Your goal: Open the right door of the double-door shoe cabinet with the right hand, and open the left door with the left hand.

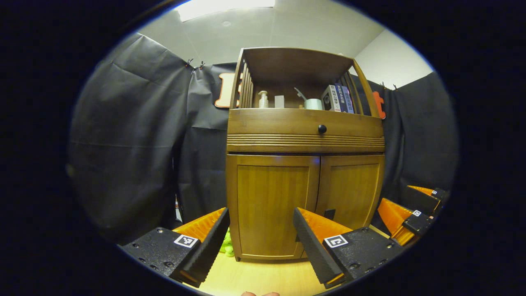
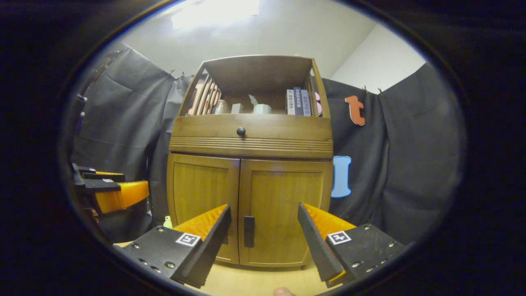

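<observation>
both doors of the shoe cabinet shut, right gripper level before its right door handle, jaws wide, left gripper facing the left door, jaws wide too, probably touching nothing

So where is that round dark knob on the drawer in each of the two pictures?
Left gripper view: the knob sits just right of centre, on the drawer front above the two closed doors.
Right gripper view: the knob sits slightly left of centre, on the same drawer front.
Shared landmark: the books on the open shelf, up and right of the knob.
</observation>
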`<state>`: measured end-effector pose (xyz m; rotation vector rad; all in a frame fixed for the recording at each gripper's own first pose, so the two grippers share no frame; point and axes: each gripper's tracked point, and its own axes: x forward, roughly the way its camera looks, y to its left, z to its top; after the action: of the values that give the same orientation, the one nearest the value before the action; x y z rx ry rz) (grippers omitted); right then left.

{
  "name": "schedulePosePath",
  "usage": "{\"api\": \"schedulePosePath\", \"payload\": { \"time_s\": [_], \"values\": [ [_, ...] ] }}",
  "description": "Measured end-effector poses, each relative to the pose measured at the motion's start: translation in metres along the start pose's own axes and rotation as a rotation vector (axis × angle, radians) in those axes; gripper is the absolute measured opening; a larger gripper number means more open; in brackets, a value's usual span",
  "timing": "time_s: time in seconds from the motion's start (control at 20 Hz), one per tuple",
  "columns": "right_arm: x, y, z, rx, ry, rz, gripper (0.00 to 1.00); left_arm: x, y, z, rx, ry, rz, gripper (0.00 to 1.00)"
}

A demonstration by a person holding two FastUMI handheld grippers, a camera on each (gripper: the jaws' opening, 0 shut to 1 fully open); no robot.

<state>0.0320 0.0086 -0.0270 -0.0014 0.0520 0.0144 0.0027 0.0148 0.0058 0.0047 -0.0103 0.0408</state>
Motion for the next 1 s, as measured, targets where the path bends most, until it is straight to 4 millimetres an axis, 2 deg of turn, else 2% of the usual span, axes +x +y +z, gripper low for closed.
{"api": "schedulePosePath", "payload": {
  "time_s": [0.1,0.15,0.35,0.4,0.5,0.55,0.65,0.7,0.75,0.9,1.0],
  "values": [
    [0.014,0.008,-0.017,0.001,0.030,0.017,0.97,-0.004,0.014,0.003,0.016,-0.007,0.034,0.96],
    [0.024,0.012,-0.028,0.005,0.051,0.026,0.96,-0.006,0.024,0.005,0.025,-0.011,0.055,0.92],
    [0.065,0.031,-0.065,0.001,0.124,0.042,0.96,-0.015,0.064,0.006,0.046,-0.006,0.161,0.92],
    [0.075,0.035,-0.072,-0.001,0.135,0.046,0.91,-0.017,0.074,0.005,0.047,-0.002,0.187,0.92],
    [0.094,0.037,-0.089,-0.016,0.165,0.030,0.89,-0.022,0.094,0.004,0.048,0.007,0.243,0.96],
    [0.102,0.039,-0.099,-0.025,0.179,0.028,0.79,-0.025,0.103,0.004,0.049,0.010,0.271,0.96],
    [0.119,0.044,-0.116,-0.030,0.217,0.029,0.79,-0.032,0.120,0.003,0.054,0.015,0.327,0.96],
    [0.127,0.043,-0.125,-0.031,0.234,0.019,0.79,-0.035,0.129,0.002,0.057,0.017,0.353,0.92],
    [0.135,0.045,-0.135,-0.024,0.251,0.023,0.69,-0.039,0.136,0.002,0.059,0.021,0.378,0.92],
    [0.156,0.047,-0.148,-0.015,0.289,0.016,0.70,-0.048,0.156,-0.003,0.060,0.035,0.443,0.92],
    [0.157,0.046,-0.157,-0.018,0.303,-0.007,0.65,-0.053,0.166,-0.005,0.056,0.043,0.476,0.92]
  ]
}}
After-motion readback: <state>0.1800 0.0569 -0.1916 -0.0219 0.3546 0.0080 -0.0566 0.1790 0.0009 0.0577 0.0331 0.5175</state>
